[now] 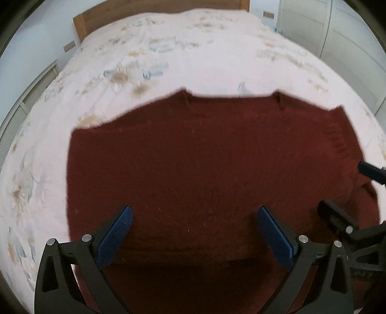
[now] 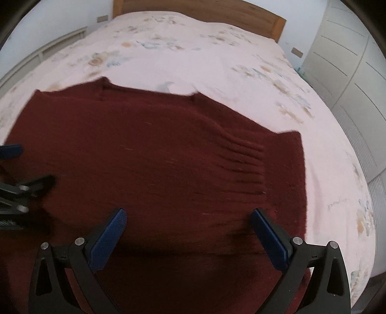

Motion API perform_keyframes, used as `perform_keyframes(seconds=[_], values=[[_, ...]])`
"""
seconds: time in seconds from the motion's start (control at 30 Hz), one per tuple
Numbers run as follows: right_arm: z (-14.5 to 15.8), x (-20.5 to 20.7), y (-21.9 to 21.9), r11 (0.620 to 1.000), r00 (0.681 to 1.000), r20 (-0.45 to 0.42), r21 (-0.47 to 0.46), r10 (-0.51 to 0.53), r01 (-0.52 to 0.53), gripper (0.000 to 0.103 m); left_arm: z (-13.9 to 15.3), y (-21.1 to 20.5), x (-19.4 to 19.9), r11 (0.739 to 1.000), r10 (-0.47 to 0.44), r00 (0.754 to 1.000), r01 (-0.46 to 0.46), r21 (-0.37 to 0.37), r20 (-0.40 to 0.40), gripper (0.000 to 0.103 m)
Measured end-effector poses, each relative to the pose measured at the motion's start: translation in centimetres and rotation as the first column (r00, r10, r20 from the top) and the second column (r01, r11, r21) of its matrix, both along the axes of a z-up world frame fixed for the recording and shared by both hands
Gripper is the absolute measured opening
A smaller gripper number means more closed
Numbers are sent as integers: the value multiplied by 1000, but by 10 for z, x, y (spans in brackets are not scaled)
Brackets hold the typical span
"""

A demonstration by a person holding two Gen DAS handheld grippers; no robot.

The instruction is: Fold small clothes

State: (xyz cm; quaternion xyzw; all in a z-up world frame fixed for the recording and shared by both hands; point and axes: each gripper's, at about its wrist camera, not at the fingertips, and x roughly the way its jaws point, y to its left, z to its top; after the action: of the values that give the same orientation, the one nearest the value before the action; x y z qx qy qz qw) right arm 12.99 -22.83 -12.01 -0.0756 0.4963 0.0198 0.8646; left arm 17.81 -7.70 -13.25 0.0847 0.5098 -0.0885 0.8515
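Floral bedding (image 1: 168,55) covers the bed that fills the left wrist view, with a wooden headboard (image 1: 101,19) at the far end and pale wardrobe doors (image 1: 313,26) to the right. On it lies our dark red knitted sweater (image 1: 205,157), neckline away from us and already folded narrower, a sleeve laid across its right side. Our left claw (image 1: 195,231) hangs over the near hem, blue pads spread wide with nothing between them; the right claw (image 1: 347,193) shows at the right edge, also apart from the cloth. From the right wrist view the same sweater (image 2: 144,157) sits on the bedding (image 2: 193,55), its ribbed cuff (image 2: 243,166) resting on the body near the right edge. The right claw (image 2: 188,234) is wide and empty above the hem, and the left claw (image 2: 17,169) peeks in at the left. We judge the next fold to be hem to neckline: we should pinch both near corners through every layer, lift evenly and lay the hem square so the tucked sleeve does not slip out.
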Motion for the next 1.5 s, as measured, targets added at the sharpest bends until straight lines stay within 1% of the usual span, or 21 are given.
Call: perform_keyframes(seconds=[0.07,0.13,0.27,0.33,0.4,0.47,0.53,0.63,0.7,0.77,0.8,0.9,1.03,1.13,1.27,1.4,1.5], values=[[-3,2,-16,999,1000,-5,24,-28,28,103,-11,8,-1,1000,13,1000,-13,11,-15,102],[-5,4,-33,998,998,-13,34,-60,60,103,-13,17,-3,1000,21,1000,-21,9,-5,102],[-8,3,-55,996,996,-18,30,-87,87,103,-14,42,-3,997,47,999,-49,62,27,102],[-8,1,-62,995,996,-23,60,-83,85,103,-17,57,-2,997,70,998,-70,30,5,102],[-10,1,-63,995,996,-28,65,-80,81,103,-20,69,-1,997,83,997,-83,5,-9,102],[-14,1,-62,994,996,-34,72,-82,84,103,-21,73,-2,996,88,996,-88,-6,-9,102],[-19,0,-65,989,995,-36,107,-97,100,103,-21,75,-5,995,95,995,-95,-10,-4,102],[-21,-5,-69,985,994,-10,139,-105,105,103,-23,80,-5,993,110,994,-110,-37,-15,102],[-21,-10,-69,984,994,11,145,-105,103,103,-25,86,-4,991,119,993,-121,-65,-25,102],[-21,-12,-67,984,994,12,144,-111,108,103,-25,90,-4,990,118,993,-119,-77,-20,102],[-21,-12,-66,983,993,6,143,-120,118,103,-21,84,-11,990,117,993,-118,-77,-15,102],[-20,-8,-63,981,990,-19,133,-137,139,103,-19,86,-14,990,117,993,-117,-80,-3,102],[-15,-3,-60,983,989,-40,115,-142,146,103,-11,93,-28,986,134,991,-131,-105,25,102],[-2,-6,-59,984,989,-21,100,-148,149,103,0,98,-40,986,135,990,-131,-100,32,102],[17,-22,-57,989,991,8,72,-131,131,103,21,99,-53,987,128,991,-124,-101,31,102],[35,-47,-59,993,994,34,53,-105,103,103,48,106,-74,983,125,991,-116,-142,56,102],[46,-67,-64,994,995,40,59,-93,91,103,62,113,-92,982,134,989,-123,-144,65,102]])
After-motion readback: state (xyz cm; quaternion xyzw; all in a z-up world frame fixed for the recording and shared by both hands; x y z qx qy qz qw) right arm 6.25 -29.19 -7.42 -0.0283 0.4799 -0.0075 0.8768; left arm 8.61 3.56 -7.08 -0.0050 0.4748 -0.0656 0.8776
